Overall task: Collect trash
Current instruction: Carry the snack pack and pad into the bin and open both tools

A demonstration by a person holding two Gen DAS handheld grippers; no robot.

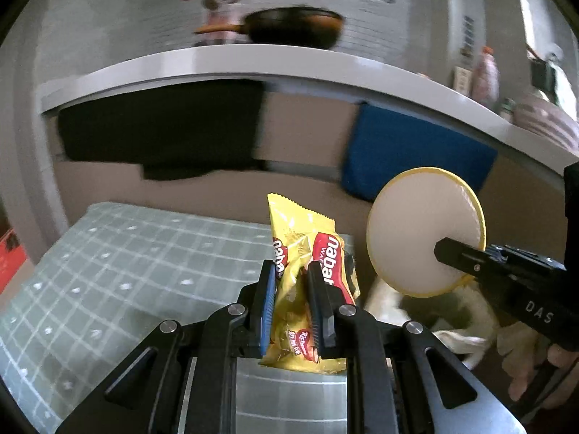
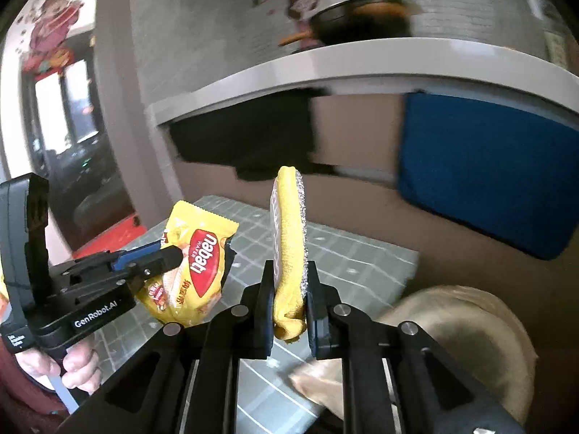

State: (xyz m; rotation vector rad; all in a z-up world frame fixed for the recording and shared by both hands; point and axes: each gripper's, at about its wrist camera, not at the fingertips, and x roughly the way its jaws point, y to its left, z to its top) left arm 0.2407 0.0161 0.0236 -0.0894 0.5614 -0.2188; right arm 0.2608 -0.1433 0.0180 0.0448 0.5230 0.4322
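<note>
Both tools carry trash above a grey-green cutting mat with a white grid [image 1: 119,253]. The left gripper [image 1: 292,271] is clamped on a crumpled yellow foil wafer wrapper with red oval labels [image 1: 307,253], held upright and clear of the mat. The right gripper [image 2: 290,275] is clamped on the lower edge of a round yellow-rimmed scouring pad [image 2: 287,238]; it stands edge-on in the right wrist view and shows its pale disc face in the left.

To the right of the mat lies a beige, soft-walled opening, apparently a bag [image 2: 470,325]; whether it is the trash receptacle cannot be confirmed. Judged from this, the step in hand is transport: each grip should hold firm until its item hangs over the opening, and the two tools, now near each other, should release in turn.

The wrapper is thin, glossy and creased, likely slippery. The pad is soft, knitted at its yellow rim, with one glittering metallic face.
</note>
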